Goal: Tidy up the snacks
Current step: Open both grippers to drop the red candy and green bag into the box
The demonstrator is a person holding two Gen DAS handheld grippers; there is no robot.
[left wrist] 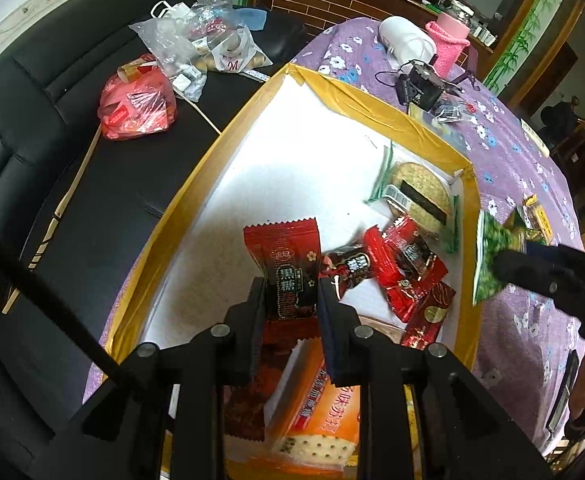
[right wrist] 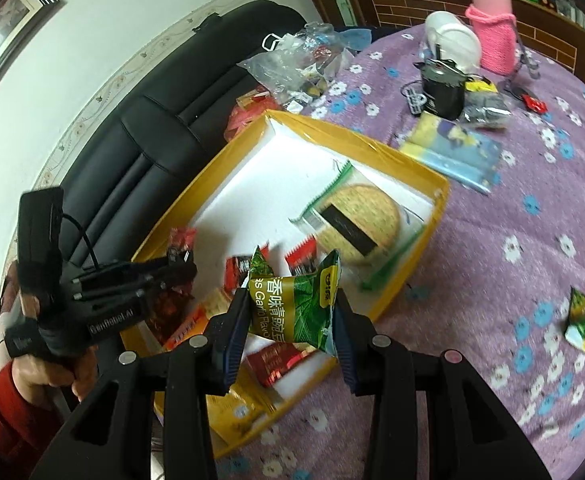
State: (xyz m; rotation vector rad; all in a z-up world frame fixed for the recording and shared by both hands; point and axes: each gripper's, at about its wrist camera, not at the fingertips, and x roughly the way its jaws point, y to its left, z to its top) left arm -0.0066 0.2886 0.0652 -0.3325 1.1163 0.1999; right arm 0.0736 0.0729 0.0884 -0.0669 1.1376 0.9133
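My left gripper (left wrist: pixel 290 296) is shut on a red snack packet (left wrist: pixel 282 262) and holds it over the near end of a yellow-rimmed box (left wrist: pixel 196 184) with a white floor. My right gripper (right wrist: pixel 290 316) is shut on a green pea packet (right wrist: pixel 296 306), hanging above the box's near right rim (right wrist: pixel 404 280). That green packet (left wrist: pixel 490 258) and the right gripper's tip (left wrist: pixel 504 266) show at the box's right edge in the left wrist view. In the box lie a round cracker pack (left wrist: pixel 420 196), more red packets (left wrist: pixel 404 268) and an orange cracker pack (left wrist: pixel 320 412).
The box sits on a purple flowered tablecloth (right wrist: pixel 492 216). Another green packet (right wrist: pixel 582 316) lies on the cloth at right. Behind the box are a black device (right wrist: pixel 442 92), a white jar (right wrist: pixel 452 40), a pink-sleeved bottle (right wrist: pixel 492 36) and a blue-yellow pouch (right wrist: pixel 452 148). Plastic bags (left wrist: pixel 180 48) rest on a black sofa (left wrist: pixel 52 160) at left.
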